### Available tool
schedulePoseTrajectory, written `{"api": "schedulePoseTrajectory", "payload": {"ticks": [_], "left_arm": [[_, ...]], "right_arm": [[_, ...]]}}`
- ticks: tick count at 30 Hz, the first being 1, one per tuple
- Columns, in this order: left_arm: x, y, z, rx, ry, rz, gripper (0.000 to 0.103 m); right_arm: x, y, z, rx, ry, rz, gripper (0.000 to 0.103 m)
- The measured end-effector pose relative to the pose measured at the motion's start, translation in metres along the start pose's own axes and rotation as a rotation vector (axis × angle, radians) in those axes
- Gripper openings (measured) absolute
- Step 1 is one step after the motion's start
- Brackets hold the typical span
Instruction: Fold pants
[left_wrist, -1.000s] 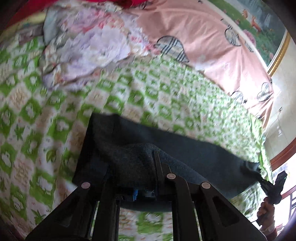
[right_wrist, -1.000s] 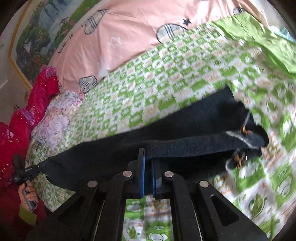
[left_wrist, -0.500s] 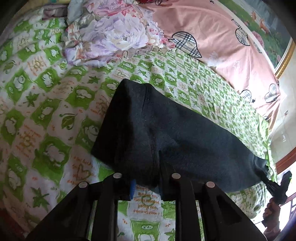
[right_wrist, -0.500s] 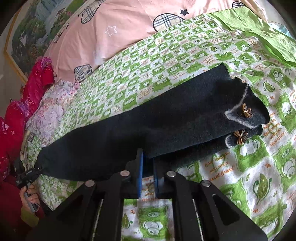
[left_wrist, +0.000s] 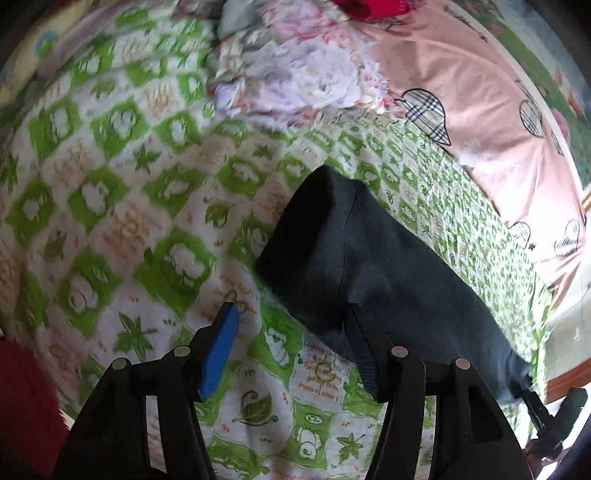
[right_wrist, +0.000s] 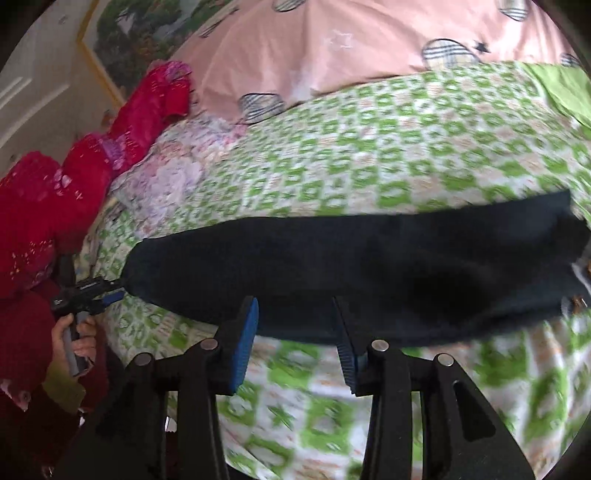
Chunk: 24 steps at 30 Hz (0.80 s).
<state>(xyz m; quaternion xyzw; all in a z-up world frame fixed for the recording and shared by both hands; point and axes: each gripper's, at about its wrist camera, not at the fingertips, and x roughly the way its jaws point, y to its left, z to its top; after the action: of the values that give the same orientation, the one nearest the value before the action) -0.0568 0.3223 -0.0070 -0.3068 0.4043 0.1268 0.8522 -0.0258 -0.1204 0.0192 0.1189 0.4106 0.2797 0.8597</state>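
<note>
The dark pants (left_wrist: 373, 266) lie flat, folded lengthwise, on the green-and-white patterned bedsheet (left_wrist: 122, 206). In the right wrist view they stretch as a long dark band (right_wrist: 369, 266) across the bed. My left gripper (left_wrist: 291, 325) is open; its right finger touches the pants' near edge at the waist end. My right gripper (right_wrist: 295, 317) is open at the pants' near edge, close to the leg end, and holds nothing. The left gripper also shows in the right wrist view (right_wrist: 107, 291), at the pants' left end.
A pink quilt with plaid hearts (left_wrist: 480, 96) lies along the far side. A floral cloth heap (left_wrist: 295, 74) and red clothes (right_wrist: 74, 184) sit near the waist end. A plain green cloth (right_wrist: 565, 85) lies at the far right.
Both grippers have opened and let go of the pants, which were lowered from hanging onto the sheet. Both grippers have drawn back a little from the cloth.
</note>
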Motion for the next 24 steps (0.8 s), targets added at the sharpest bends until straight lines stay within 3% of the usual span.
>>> {"api": "schedulePoseTrajectory", "payload": {"ticks": [5,14,18,22,24], "left_arm": [[0.003,-0.001,-0.003,-0.006,0.002,-0.004,0.062],[0.014,-0.003,-0.003,-0.023,0.038,-0.041,0.062],[0.016,-0.003,-0.002,-0.027,0.041,-0.045,0.062],[0.019,-0.003,-0.002,-0.026,0.039,-0.046,0.062],[0.020,-0.003,-0.003,-0.026,0.038,-0.050,0.062]], "right_arm": [[0.048,0.029,0.041,-0.071,0.041,0.087,0.042],[0.176,0.065,0.111,-0.192,0.252,0.135,0.042],[0.217,0.079,0.114,-0.300,0.362,0.101,0.041],[0.232,0.096,0.100,-0.417,0.465,0.132,0.040],[0.235,0.105,0.089,-0.508,0.497,0.104,0.040]]}}
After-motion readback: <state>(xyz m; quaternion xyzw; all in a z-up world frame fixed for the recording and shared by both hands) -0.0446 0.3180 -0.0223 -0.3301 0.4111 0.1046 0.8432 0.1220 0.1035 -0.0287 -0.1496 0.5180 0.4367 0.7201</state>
